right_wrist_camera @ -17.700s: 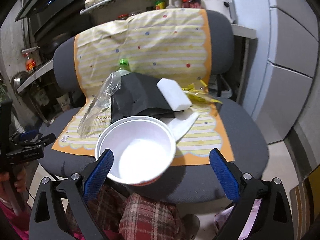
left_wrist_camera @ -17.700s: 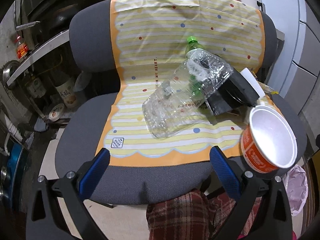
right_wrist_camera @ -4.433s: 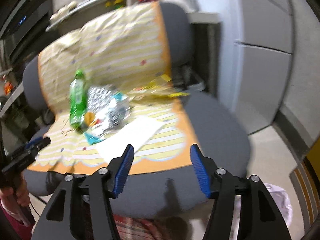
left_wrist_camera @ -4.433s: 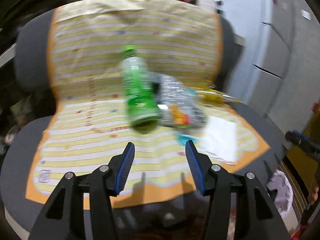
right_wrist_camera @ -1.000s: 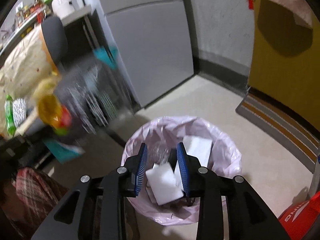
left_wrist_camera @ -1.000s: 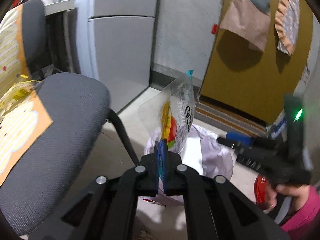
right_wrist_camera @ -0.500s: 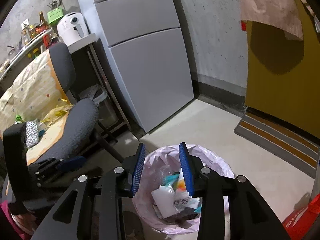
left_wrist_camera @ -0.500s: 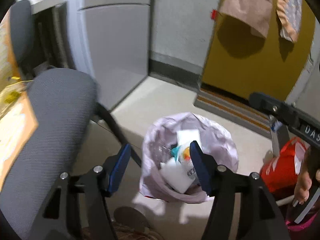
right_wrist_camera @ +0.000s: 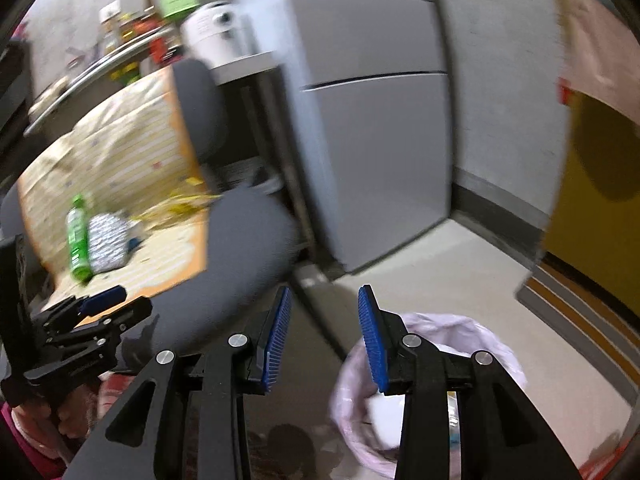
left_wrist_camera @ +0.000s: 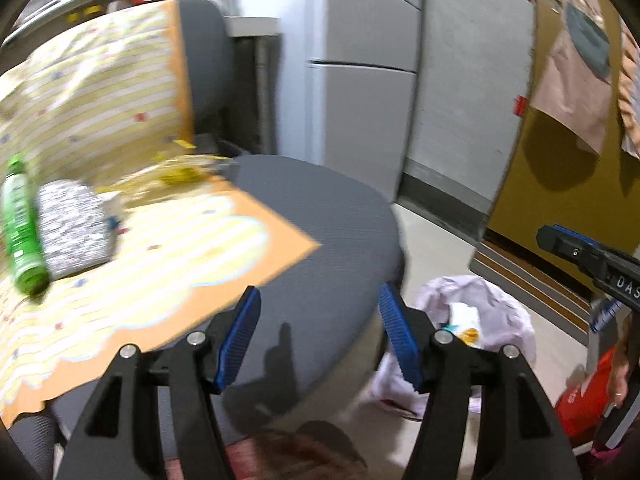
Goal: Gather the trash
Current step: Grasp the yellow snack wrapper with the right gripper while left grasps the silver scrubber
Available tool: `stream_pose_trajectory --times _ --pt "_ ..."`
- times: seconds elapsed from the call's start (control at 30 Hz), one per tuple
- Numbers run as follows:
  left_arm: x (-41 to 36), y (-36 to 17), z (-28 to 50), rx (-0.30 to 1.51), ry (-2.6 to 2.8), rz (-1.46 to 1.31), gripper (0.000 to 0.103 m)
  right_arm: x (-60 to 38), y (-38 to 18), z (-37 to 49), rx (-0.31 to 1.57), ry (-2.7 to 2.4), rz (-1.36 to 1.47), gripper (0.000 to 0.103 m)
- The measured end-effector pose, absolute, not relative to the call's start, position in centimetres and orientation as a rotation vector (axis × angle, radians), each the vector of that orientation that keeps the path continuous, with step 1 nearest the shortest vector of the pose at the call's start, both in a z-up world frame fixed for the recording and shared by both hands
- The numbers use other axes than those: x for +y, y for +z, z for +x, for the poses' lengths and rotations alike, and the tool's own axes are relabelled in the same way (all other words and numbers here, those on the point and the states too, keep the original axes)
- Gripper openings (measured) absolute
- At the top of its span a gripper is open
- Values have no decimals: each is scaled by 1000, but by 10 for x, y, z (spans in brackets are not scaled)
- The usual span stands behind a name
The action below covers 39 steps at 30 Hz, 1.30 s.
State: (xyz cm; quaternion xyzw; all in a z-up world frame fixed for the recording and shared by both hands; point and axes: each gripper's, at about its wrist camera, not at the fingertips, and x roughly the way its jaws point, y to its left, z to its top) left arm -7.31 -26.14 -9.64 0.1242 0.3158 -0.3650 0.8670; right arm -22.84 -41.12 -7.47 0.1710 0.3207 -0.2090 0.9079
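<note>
My left gripper (left_wrist_camera: 320, 312) is open and empty, over the front edge of the grey chair seat (left_wrist_camera: 328, 216). On the yellow striped mat (left_wrist_camera: 168, 248) lie a green bottle (left_wrist_camera: 20, 216), a crumpled silver wrapper (left_wrist_camera: 72, 228) and a yellow wrapper (left_wrist_camera: 176, 172). The pink-lined trash bag (left_wrist_camera: 508, 308) stands on the floor to the right, with wrappers inside. My right gripper (right_wrist_camera: 325, 308) is partly open with nothing between its fingers, just left of the trash bag (right_wrist_camera: 496, 340). The right wrist view also shows the green bottle (right_wrist_camera: 78, 240), the silver wrapper (right_wrist_camera: 106, 244) and the left gripper (right_wrist_camera: 100, 300) at the left.
A grey cabinet (right_wrist_camera: 380, 120) stands behind the chair. A yellow door (left_wrist_camera: 552, 160) and a striped doormat (right_wrist_camera: 580, 312) are to the right. A red object (left_wrist_camera: 580, 400) sits on the floor by the person's hand. A shelf with bottles (right_wrist_camera: 132, 48) is at the back.
The left gripper let go of the snack wrapper into the bag and opened. Both grippers then swung left and up, away from the bag and toward the chair.
</note>
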Motion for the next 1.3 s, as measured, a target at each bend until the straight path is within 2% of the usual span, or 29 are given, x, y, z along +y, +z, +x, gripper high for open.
stream_pose_trajectory --times 0.07,0.13,0.2,0.5,0.9,0.97,1.0,1.03,1.13,1.3 --pt "-240 -92 -62 659 -718 240 60 -395 -68 -205 673 -373 301 39" --pt "-220 -88 -53 655 -680 219 60 -378 -63 -181 683 -325 249 50" --pt "-196 -80 -39 645 -619 192 61 -359 -60 -151 697 -267 185 54" --pt "-113 -49 40 626 -380 112 61 -304 -65 -21 742 -112 16 57" --pt "-89 -53 102 659 -350 70 61 -279 -126 144 898 -94 -398 55" --pt "-86 -55 104 667 -354 66 61 -277 -132 153 909 -97 -440 46" --pt "-85 -56 104 670 -355 66 61 -278 -134 155 919 -98 -459 28" --pt "-83 -57 104 674 -354 66 61 -278 -132 156 921 -97 -450 20" --pt "-77 -58 99 680 -356 57 61 -299 -101 139 893 -45 -215 12" --pt "-65 -61 84 677 -358 66 62 -350 -47 73 857 -26 297 8"
